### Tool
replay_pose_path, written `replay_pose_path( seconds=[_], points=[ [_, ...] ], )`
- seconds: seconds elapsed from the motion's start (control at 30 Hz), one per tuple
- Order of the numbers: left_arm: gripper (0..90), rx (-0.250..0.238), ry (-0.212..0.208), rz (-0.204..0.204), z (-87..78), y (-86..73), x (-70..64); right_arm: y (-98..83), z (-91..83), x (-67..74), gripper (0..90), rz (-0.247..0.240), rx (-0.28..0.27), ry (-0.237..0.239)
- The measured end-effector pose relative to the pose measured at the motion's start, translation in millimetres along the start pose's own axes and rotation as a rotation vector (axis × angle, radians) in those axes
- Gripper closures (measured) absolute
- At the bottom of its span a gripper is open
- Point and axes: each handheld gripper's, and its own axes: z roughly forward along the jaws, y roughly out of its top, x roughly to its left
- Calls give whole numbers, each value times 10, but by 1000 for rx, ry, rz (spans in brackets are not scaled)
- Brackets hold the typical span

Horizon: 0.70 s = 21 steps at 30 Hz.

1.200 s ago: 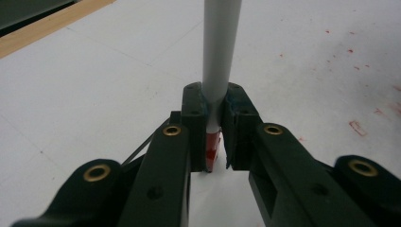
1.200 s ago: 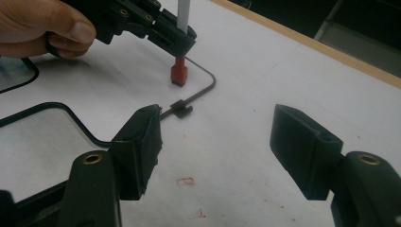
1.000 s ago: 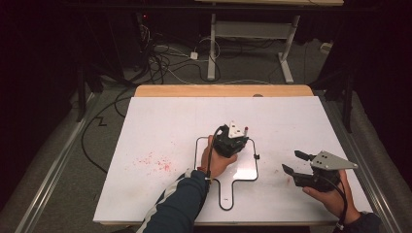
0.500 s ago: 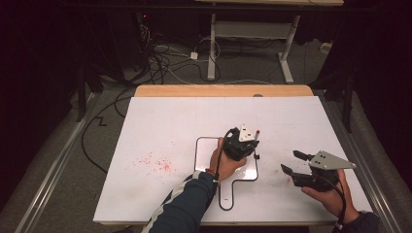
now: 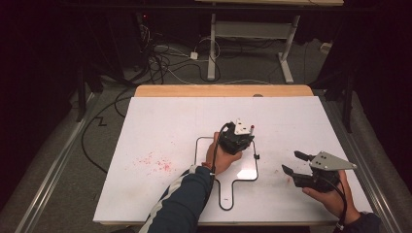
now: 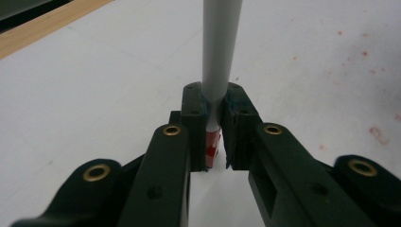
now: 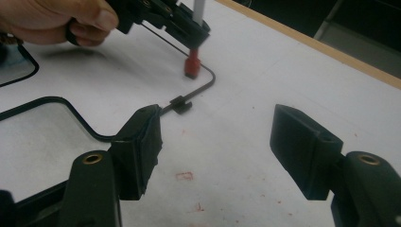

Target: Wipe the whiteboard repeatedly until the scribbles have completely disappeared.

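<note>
High view: white table w/ a wood strip along its far edge; a black paddle-shaped outline lies near the middle, handle end toward the person. Left gripper is held by the left hand over the outline's upper right part, a marker w/ red tip sticking out of it. Right gripper sits well to the right, in the right hand, clear of the outline, jaws apart. Red specks on the table left of the outline; cables on the floor beyond. Left gripper view: jaws closed narrow on the marker, grey-white barrel running up out of frame, red part squeezed between the pads; table below, red specks at right. Can't tell if the tip touches the surface here. Right gripper view: own jaws wide, nothing between them, right gripper hovering over table. Farther off, left gripper and hand hold the marker upright, red tip down at or just above the table, just beside the outline's rounded corner. A small black clip sits on the outline's line. Faint red marks near the jaws.
</note>
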Motion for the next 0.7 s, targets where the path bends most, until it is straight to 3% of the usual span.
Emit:
replay_pose_path(
  seconds=[0.2, 0.3, 0.43, 0.57, 0.7],
  points=[
    [787, 14, 39, -35, -302, -213, 219, 7, -23, 5, 358, 5, -4, -7],
    [787, 42, 91, 9, -443, -290, 282, 14, -10, 17, 358, -5, 1, -9],
    [787, 34, 116, -43, -577, -403, 423, 20, 11, 15, 358, -11, 8, -9],
    [787, 9, 86, -85, -613, -456, 416, 36, 16, 30, 358, -15, 1, -8],
    [786, -12, 49, -75, -533, -420, 267, 36, 26, 30, 358, -13, 4, -6]
  ],
)
